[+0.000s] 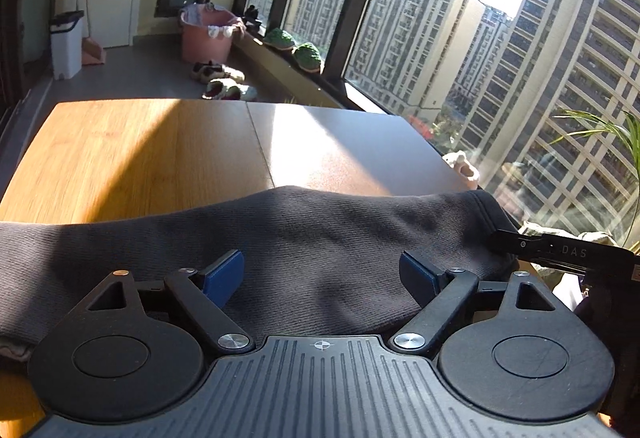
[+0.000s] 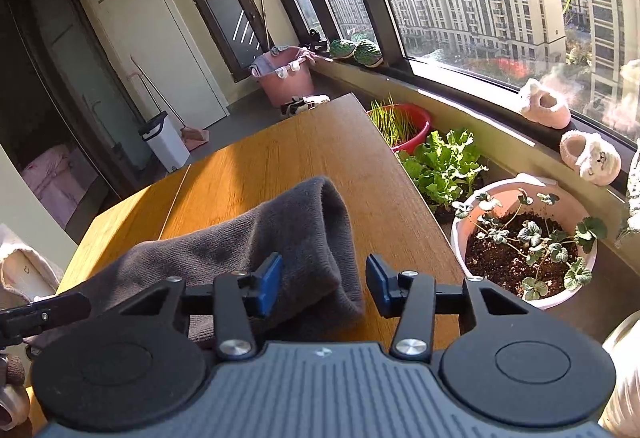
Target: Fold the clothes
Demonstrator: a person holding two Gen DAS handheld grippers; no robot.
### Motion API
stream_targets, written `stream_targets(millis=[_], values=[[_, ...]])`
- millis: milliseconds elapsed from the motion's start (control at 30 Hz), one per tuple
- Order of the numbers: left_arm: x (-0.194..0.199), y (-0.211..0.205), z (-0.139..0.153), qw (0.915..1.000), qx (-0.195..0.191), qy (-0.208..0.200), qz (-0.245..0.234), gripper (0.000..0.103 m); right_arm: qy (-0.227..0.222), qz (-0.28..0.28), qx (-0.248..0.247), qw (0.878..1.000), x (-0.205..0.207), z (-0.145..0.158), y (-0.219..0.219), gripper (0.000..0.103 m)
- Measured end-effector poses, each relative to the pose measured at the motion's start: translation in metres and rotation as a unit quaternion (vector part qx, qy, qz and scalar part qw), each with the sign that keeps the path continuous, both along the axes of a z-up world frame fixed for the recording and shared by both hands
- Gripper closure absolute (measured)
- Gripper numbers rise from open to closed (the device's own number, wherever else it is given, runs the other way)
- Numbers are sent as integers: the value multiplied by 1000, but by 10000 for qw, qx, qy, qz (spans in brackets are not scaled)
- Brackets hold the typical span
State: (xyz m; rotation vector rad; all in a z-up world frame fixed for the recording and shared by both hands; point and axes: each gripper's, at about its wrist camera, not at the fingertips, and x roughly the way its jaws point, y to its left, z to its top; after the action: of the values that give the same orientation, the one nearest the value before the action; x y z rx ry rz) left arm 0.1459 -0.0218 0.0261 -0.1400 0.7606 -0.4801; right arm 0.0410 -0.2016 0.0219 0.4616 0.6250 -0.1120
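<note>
A dark grey knit garment [image 1: 304, 238] lies bunched across the near edge of the wooden table [image 1: 132, 153]. My left gripper [image 1: 320, 274] hangs just over its middle, jaws wide apart, blue pads [image 1: 224, 274] clear of the cloth. In the right wrist view the garment's thick right end [image 2: 304, 238] rises off the table [image 2: 320, 141]. My right gripper [image 2: 323, 286] is narrowed around that end, the left pad pressed into the cloth and the right pad at its edge. One black finger of the right gripper [image 1: 560, 254] shows at the cloth's right end.
Plant pots [image 2: 524, 238] and a red tub [image 2: 404, 125] stand right of the table under the window sill, which holds fluffy slippers [image 2: 588, 157]. A pink basket [image 1: 208, 33], shoes [image 1: 224, 81] and a white bin [image 1: 66, 45] are on the floor beyond the table.
</note>
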Motion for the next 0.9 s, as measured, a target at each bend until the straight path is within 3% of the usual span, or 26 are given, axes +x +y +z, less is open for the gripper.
stream_targets(millis=[167, 433, 567, 700, 800, 900], values=[[10, 8, -9, 9984, -408, 386, 35, 16, 102, -182, 97, 9997, 3, -6, 1, 58], [14, 16, -16, 9965, -555, 606, 158, 13, -23, -204, 205, 9996, 5, -11, 9, 59], [14, 18, -16, 9967, -499, 614, 183, 13, -112, -35, 227, 9997, 10, -11, 12, 74], [15, 20, -14, 9962, -547, 653, 166, 15, -391, 470, -1073, 9923, 11, 9, 44, 77], [15, 17, -5, 9956, -675, 644, 46, 22, -479, 1002, -2104, 9713, 9, 18, 79, 77], [21, 9, 9, 9958, -746, 522, -60, 25, -410, 1527, -2686, 9502, 7, 13, 108, 79]])
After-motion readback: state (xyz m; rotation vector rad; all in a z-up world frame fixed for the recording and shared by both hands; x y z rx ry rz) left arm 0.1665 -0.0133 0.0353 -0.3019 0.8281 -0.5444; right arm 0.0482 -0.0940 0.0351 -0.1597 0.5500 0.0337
